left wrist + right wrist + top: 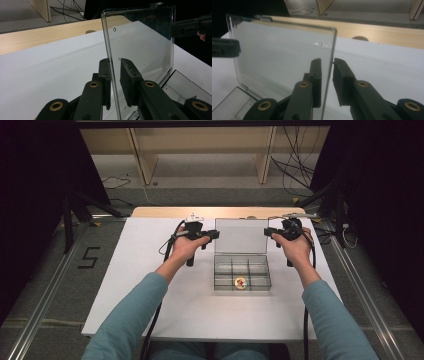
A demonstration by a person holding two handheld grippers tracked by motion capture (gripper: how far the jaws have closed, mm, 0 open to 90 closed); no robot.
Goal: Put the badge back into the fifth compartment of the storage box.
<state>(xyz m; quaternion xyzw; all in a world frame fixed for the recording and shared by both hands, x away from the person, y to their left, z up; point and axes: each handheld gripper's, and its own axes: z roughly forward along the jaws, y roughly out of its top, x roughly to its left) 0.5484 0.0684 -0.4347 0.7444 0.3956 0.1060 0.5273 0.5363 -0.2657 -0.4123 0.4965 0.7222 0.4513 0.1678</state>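
A clear plastic compartment box (217, 272) sits mid-table with its lid (241, 236) standing upright. A small gold and red object (240, 282) lies in a front compartment. My left gripper (214, 235) straddles the lid's left edge. In the left gripper view the lid (142, 45) runs between my left gripper's (115, 61) jaws, and a gap shows at one pad. My right gripper (268, 232) straddles the right edge. In the right gripper view the lid (282, 52) passes between my right gripper's (327, 61) jaws, again with a gap.
The white table top (150, 285) has bare room on both sides of the box. A wooden strip (165, 212) runs along its far edge, with wooden shelving (200, 150) and loose cables (295, 165) on the floor behind. Dark curtains flank the table.
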